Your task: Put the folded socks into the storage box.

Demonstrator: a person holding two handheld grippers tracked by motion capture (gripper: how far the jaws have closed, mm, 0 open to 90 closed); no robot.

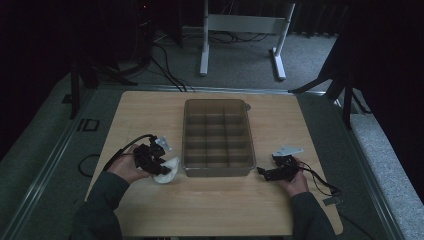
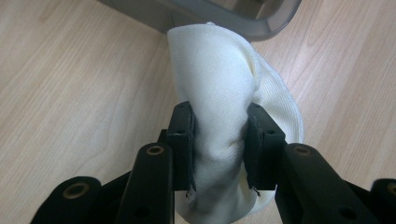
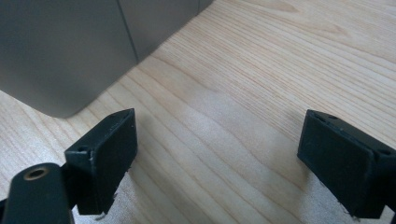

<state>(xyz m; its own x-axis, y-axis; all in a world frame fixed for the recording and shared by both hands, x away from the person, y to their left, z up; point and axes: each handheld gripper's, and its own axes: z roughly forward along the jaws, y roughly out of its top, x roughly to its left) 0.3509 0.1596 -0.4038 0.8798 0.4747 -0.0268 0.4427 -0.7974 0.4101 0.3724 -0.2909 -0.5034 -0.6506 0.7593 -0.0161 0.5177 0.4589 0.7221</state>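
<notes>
White cloth [image 2: 224, 107] pinched in left tool [image 2: 219, 144] beside organizer tray [image 1: 218, 137]; unplaced yet; right tool [image 3: 215, 154] agape, empty.

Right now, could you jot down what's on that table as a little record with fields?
surface: wooden table
centre: grey divided bin, compartments look empty
left gripper: shut on white cloth, close to the bin's near left corner
right gripper: open, nothing between the jaws, low over the table by the bin's near right corner
</notes>
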